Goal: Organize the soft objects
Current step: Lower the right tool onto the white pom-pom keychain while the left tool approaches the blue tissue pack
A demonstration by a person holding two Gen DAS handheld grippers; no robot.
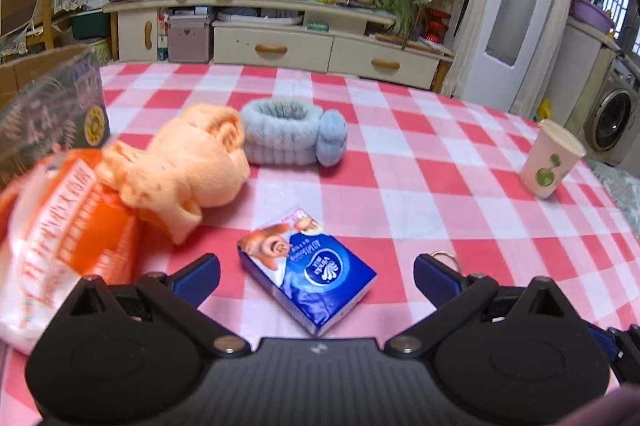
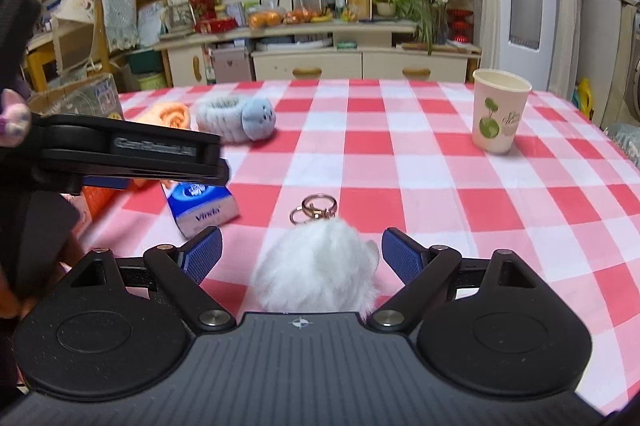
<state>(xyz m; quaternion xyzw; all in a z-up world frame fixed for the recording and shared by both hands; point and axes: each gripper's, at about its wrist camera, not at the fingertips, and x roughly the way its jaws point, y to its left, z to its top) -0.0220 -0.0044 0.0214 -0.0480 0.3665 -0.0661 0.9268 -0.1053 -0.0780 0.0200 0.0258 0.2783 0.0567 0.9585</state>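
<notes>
Both grippers, left (image 1: 316,276) and right (image 2: 300,252), are held open; the pompom (image 2: 316,266) should be squeezed gently at its middle.

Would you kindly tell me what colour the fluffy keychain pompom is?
White; the fluffy pompom with gold rings shows best in the right wrist view, between the open right tool.

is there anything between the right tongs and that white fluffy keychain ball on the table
Nothing visible. The white pompom lies on the checked tablecloth in the gap of the open right tongs, its key rings pointing away. The tissue pack sits off to the left, clear of the path.
</notes>
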